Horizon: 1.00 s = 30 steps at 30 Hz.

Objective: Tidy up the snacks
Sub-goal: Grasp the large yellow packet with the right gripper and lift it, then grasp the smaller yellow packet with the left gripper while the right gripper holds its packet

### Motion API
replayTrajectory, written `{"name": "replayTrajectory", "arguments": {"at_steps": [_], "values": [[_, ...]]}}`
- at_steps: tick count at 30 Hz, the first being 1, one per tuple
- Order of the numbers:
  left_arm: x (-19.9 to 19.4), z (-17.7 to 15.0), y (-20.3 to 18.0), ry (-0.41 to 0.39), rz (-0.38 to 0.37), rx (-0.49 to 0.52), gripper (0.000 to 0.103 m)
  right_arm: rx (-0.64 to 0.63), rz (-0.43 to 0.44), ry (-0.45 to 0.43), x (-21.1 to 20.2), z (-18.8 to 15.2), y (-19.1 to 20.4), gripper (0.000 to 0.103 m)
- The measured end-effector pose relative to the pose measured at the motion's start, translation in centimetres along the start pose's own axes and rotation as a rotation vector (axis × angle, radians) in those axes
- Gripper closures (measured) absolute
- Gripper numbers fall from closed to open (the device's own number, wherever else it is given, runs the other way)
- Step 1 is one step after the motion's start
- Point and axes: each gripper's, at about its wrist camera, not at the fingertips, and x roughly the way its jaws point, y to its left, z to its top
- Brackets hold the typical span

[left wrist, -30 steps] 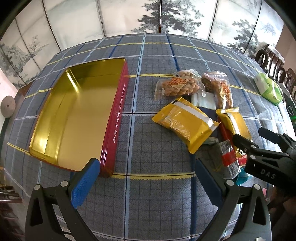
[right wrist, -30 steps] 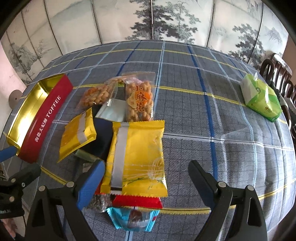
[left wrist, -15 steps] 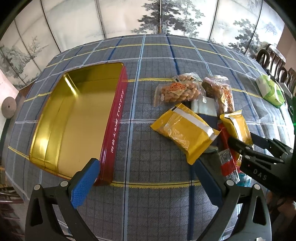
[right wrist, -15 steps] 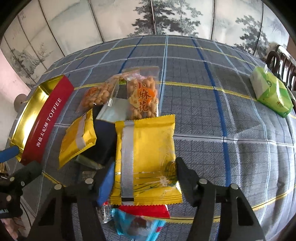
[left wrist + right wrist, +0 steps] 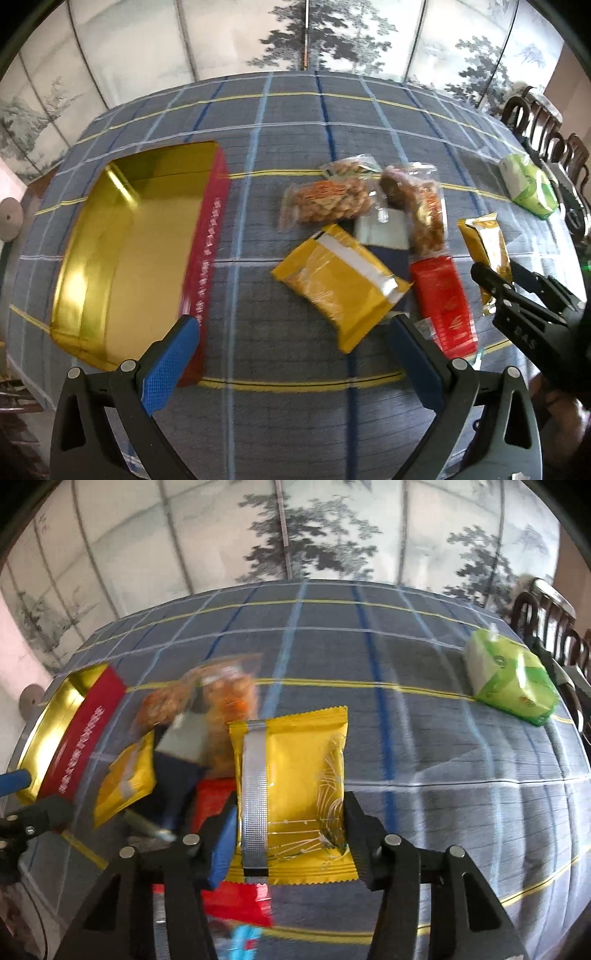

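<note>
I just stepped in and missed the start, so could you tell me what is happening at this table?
A person with a gripper in each hand is sorting snacks on a plaid tablecloth. The right gripper has just been closing and now pinches a yellow packet by its sides, lifted off the pile of snack packets. The left gripper hangs open with nothing between its fingers, near the gold tin, which holds no snacks yet. A green packet lies apart on the far right.

Tin (image 5: pixel 122 254) left of snack pile (image 5: pixel 354 236)
</note>
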Motion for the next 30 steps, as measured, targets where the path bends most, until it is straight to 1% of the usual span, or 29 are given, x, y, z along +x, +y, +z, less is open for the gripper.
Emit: {"name": "replayTrajectory", "arguments": {"at_steps": [6, 10, 13, 18, 23, 25, 29, 30], "values": [[1.1, 1.5, -0.7, 0.061, -0.081, -0.041, 0.002, 0.053, -0.065, -0.005, 1.2, 0.3, -3.6, 0.05], [1.9, 2.3, -0.9, 0.1, -0.12, -0.087, 0.002, 0.062, -0.094, -0.007, 2.3, 0.5, -5.0, 0.05], [2.7, 2.8, -0.8, 0.124, -0.127, -0.129, 0.002, 0.055, -0.109, -0.023, 2.9, 0.5, -5.3, 0.05], [3.9, 3.6, -0.6, 0.144, -0.109, -0.181, 0.002, 0.05, -0.102, -0.038, 3.8, 0.7, -5.6, 0.05], [5.2, 3.9, -0.7, 0.169, -0.068, -0.2, 0.002, 0.041, -0.113, -0.056, 4.0, 0.5, -5.4, 0.049], [5.8, 3.8, -0.7, 0.183, -0.07, -0.216, 0.002, 0.044, -0.111, -0.06, 4.0, 0.3, -5.6, 0.049], [6.6, 4.0, -0.6, 0.187, -0.048, -0.231, 0.002, 0.04, -0.108, -0.065, 4.0, -0.3, -5.2, 0.049], [6.9, 4.1, -0.5, 0.188, -0.05, -0.232, 0.003, 0.038, -0.109, -0.067, 3.9, -0.3, -5.2, 0.049]]}}
